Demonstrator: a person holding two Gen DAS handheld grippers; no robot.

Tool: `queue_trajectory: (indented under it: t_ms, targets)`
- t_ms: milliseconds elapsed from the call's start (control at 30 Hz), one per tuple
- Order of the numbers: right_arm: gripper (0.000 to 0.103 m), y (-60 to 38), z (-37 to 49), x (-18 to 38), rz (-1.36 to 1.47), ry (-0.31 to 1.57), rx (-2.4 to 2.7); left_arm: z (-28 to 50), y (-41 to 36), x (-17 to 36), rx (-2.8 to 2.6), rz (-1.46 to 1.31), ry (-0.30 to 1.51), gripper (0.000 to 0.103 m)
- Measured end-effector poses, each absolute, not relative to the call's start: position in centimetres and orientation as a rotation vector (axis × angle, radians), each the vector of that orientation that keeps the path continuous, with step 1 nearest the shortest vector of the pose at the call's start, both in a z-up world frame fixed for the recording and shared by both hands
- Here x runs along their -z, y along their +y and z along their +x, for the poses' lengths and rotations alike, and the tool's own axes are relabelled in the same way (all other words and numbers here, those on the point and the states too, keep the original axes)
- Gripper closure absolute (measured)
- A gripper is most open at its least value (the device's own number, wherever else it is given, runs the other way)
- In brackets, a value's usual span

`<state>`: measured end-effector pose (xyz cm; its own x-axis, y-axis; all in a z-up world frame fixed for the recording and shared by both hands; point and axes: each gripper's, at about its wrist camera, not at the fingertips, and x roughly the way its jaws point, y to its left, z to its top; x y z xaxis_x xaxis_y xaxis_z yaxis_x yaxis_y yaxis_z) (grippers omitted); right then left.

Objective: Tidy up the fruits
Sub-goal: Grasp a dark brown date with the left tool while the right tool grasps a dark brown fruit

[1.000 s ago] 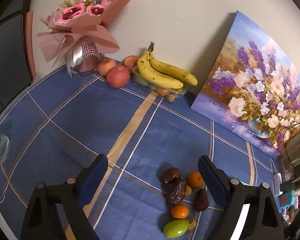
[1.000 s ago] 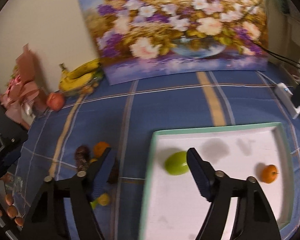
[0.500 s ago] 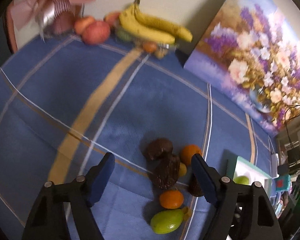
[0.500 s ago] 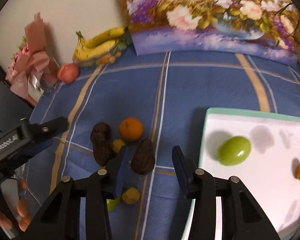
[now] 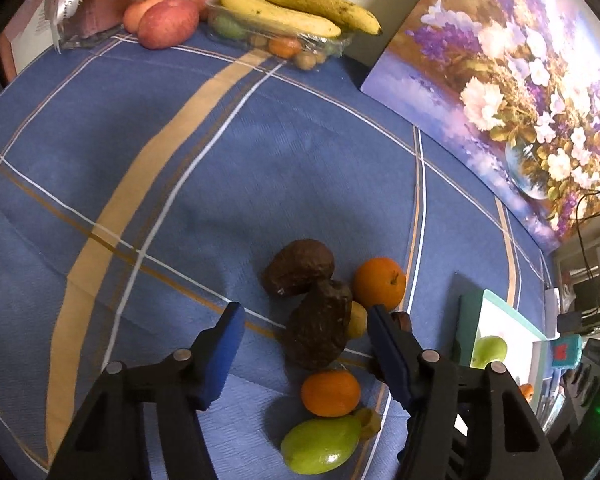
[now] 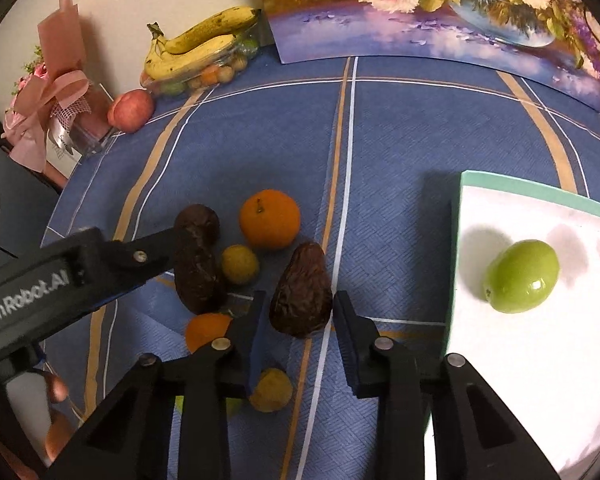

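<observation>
While both hand-held grippers close on the loose fruit heaped on the blue checked tablecloth (image 5: 227, 184), neither pair of pads presses yet. The right gripper (image 6: 297, 326) stands narrow, jaws closing around the dark brown, wrinkled, pear-shaped avocado (image 6: 302, 292), its broad end between the blue pads. The left gripper (image 5: 302, 338) is about half open and closing around a second dark wrinkled avocado (image 5: 320, 326), which leans on a third (image 5: 300, 266). These avocados look overripe: fairly light, soft under leathery skin, so they should bruise if squeezed hard; the widest part of the body is the place to grip. A glossy orange mandarin (image 5: 378, 282) and a small yellow round fruit (image 6: 239, 264) lie just beside them. Nearby, the white tray with a teal rim (image 6: 500, 182) holds a smooth green fruit (image 6: 522, 276).
</observation>
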<state>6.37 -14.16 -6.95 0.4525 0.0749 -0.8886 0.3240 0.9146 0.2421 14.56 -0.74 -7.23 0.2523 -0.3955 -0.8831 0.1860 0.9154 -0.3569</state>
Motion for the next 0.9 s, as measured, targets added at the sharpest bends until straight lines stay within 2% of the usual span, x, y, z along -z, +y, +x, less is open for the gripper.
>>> queue_trajectory:
  t_ms: [200,400,900]
  targets:
    - [0.07,-14.2,6.1,6.3,0.412,1.086,0.161,14.6,-1.2,7.8,0.423,-0.212,1.28,0.067]
    - [0.071,-14.2,6.0,5.2,0.414,1.065,0.164,14.2,-1.2,6.7,0.441,-0.234,1.25,0.069]
    - [0.071,-16.5,3.2,-0.9,0.429,0.9,0.22,11.8,-0.8,-1.8,0.537,-0.254,1.018,0.069]
